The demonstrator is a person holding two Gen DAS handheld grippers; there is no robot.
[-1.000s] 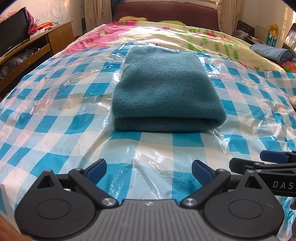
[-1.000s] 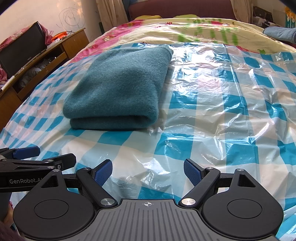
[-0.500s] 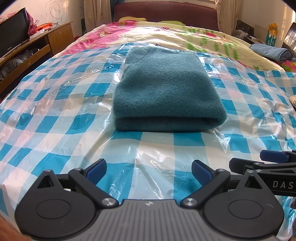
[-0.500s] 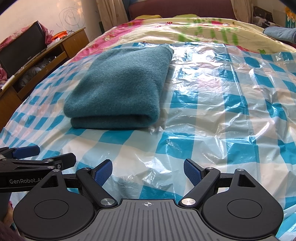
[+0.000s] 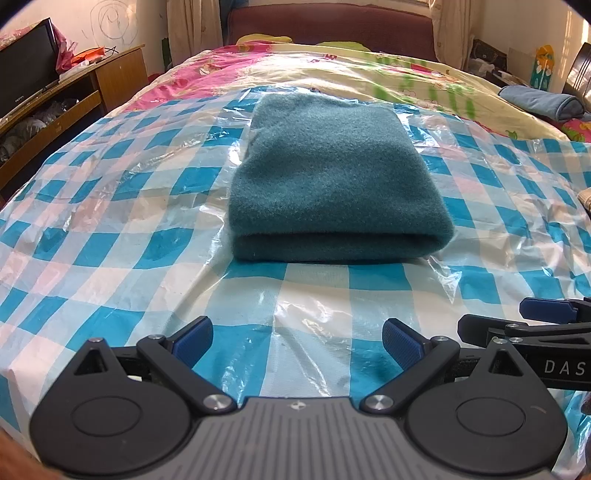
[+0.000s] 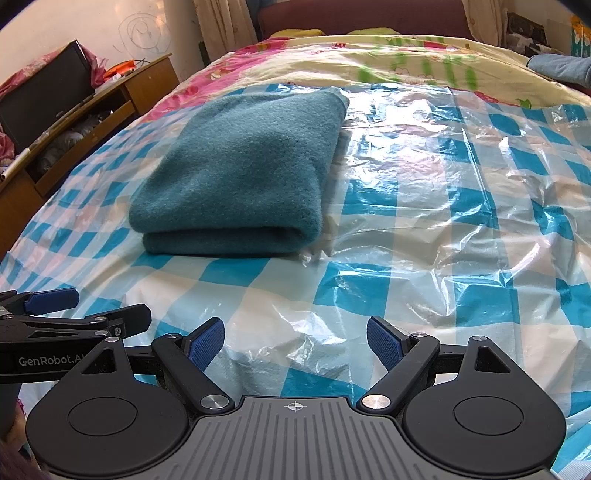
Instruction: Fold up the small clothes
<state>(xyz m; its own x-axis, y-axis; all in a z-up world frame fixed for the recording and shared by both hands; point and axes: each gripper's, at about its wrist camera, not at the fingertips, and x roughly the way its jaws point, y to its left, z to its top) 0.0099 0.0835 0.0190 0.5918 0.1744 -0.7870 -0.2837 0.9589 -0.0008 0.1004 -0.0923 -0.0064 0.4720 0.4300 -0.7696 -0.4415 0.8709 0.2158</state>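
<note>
A teal fleece garment (image 5: 334, 181) lies folded into a thick rectangle on the blue-and-white checked plastic sheet (image 5: 110, 236) covering the bed. It also shows in the right wrist view (image 6: 243, 173), left of centre. My left gripper (image 5: 297, 341) is open and empty, low over the sheet, well short of the garment's near fold. My right gripper (image 6: 295, 343) is open and empty, beside the left one and to the right of the garment. Each gripper shows at the edge of the other's view, the right one (image 5: 535, 317) and the left one (image 6: 66, 310).
A wooden TV stand (image 5: 74, 96) with a black screen stands left of the bed. A floral bedspread (image 5: 369, 66) and a dark red headboard (image 5: 332, 22) lie beyond the sheet. A rolled blue cloth (image 5: 543, 101) lies at the far right.
Both grippers have crept slightly forward toward the garment; the garment has not moved and both jaws stay open.
</note>
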